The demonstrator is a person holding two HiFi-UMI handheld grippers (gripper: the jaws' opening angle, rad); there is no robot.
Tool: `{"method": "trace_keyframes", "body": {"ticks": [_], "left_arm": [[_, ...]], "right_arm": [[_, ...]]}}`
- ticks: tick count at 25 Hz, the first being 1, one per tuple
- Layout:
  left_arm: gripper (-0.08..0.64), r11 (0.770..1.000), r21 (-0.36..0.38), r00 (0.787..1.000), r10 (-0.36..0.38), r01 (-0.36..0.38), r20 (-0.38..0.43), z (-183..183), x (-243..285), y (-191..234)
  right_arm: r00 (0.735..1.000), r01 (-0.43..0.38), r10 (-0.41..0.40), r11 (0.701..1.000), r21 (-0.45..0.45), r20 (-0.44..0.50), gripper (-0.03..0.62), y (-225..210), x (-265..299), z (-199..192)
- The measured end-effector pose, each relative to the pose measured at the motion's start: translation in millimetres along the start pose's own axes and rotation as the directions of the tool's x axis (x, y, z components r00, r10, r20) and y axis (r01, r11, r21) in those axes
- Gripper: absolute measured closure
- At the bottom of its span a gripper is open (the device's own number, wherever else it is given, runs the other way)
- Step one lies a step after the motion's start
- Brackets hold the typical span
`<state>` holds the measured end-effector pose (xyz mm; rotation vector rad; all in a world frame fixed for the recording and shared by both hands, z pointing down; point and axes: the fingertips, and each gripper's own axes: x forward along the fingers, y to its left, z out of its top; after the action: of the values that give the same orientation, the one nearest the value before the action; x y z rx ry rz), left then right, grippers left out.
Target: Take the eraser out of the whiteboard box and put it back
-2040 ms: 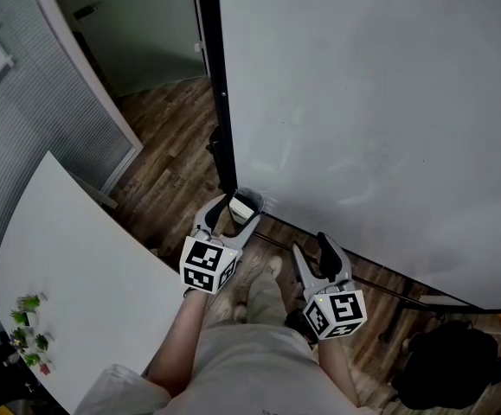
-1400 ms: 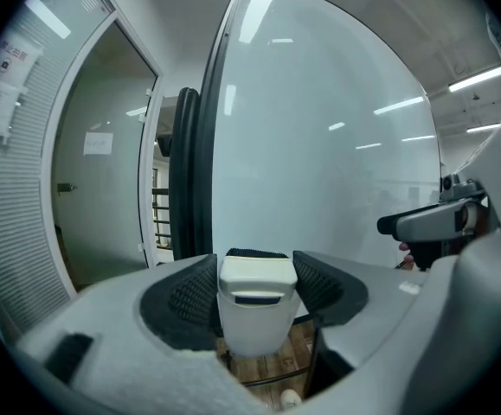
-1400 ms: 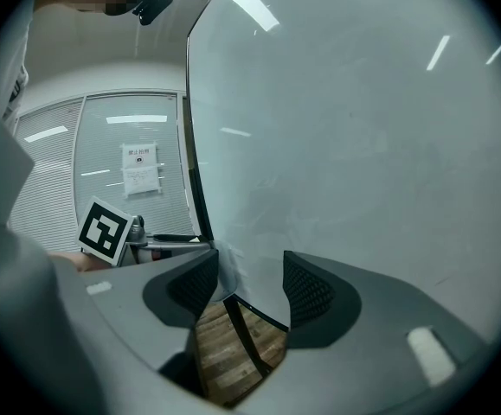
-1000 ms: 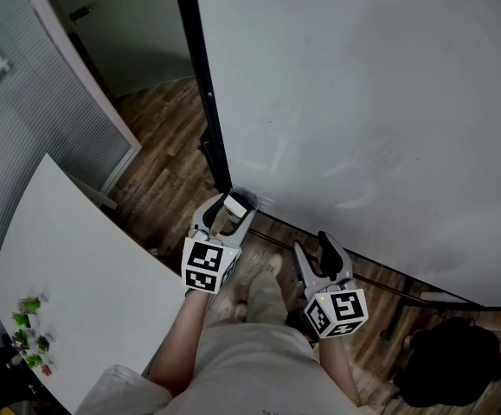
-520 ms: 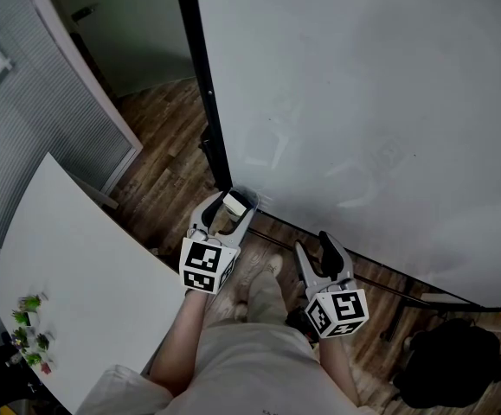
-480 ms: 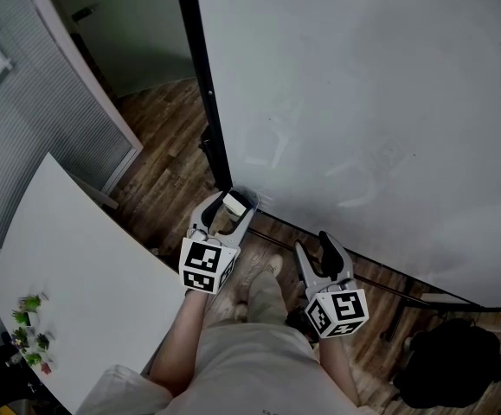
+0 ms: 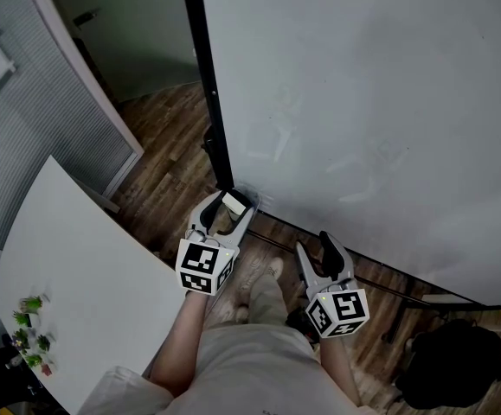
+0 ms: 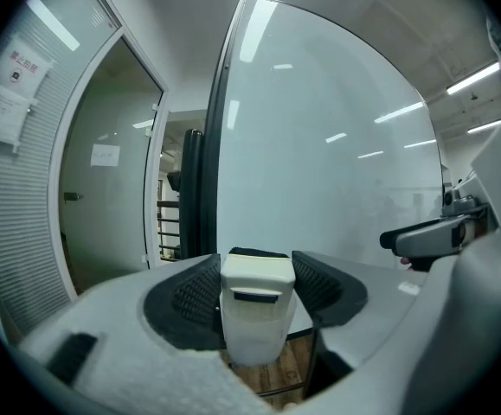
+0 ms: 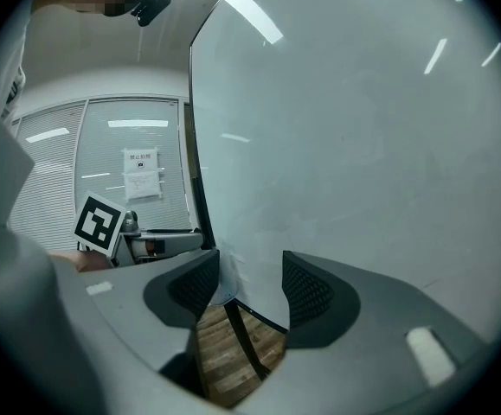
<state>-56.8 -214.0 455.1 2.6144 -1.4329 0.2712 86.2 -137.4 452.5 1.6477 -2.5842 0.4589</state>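
L hand-held gripper [image 7: 229, 207] clamps eraser [image 8: 257, 308] by whiteboard [image 7: 362, 102] bottom-left corner: take-out prob. done, put-back left. R hand-held gripper [image 9: 250, 277] wide, empty.

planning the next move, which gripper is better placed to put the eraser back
Left. The left gripper is shut on the eraser, close to the lower corner of the whiteboard. The right gripper is open and empty.
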Motion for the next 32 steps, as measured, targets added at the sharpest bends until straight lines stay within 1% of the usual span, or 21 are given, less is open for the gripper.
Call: {"method": "trace_keyframes", "body": {"ticks": [5, 19, 32], "left_arm": [[0.302, 1.000, -0.009, 0.999, -0.002, 0.002, 0.036, 12.2, -5.6, 0.3], [0.302, 1.000, -0.021, 0.995, -0.005, 0.007, 0.099, 32.4, -20.2, -4.3], [0.302, 1.000, 0.014, 0.988, 0.000, -0.002, 0.157, 60.6, -37.8, -17.6]], "right_arm": [[1.000, 0.000, 0.000, 1.000, -0.005, 0.013, 0.362, 3.4, -2.2, 3.5], [0.999, -0.005, 0.005, 1.000, -0.020, 0.039, 0.362, 11.9, -10.0, 13.5], [0.997, -0.013, 0.015, 0.999, -0.030, 0.073, 0.362, 13.3, -22.2, 23.8]]}}
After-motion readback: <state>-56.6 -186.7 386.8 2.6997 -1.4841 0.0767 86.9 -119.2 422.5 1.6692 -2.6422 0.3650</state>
